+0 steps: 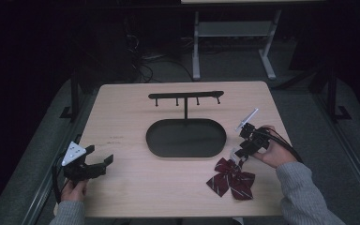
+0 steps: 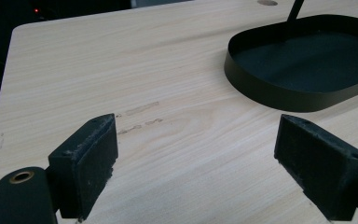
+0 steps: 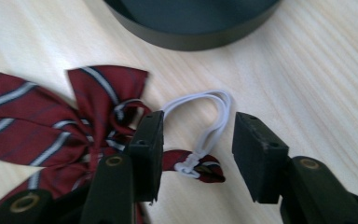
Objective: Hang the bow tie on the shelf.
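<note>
A dark red bow tie [image 1: 230, 180] with white stripes lies flat on the table at the front right. Its white elastic loop [image 3: 209, 112] lies between the jaws of my right gripper [image 3: 199, 123], which stand apart on either side of it without pressing. In the high view the right gripper [image 1: 239, 157] points down-left at the bow's upper edge. My left gripper [image 1: 101, 154] hovers low over the front left of the table. Its jaws are wide apart with bare wood between them, as the left gripper view [image 2: 198, 135] shows.
A black oval tray [image 1: 186, 154] sits mid-table, with a thin post carrying a black hook bar [image 1: 186, 96] behind it. Its rim [image 2: 270, 95] lies ahead and right of the left gripper. The tray's wall [image 3: 186, 42] is just beyond the bow tie [image 3: 51, 126].
</note>
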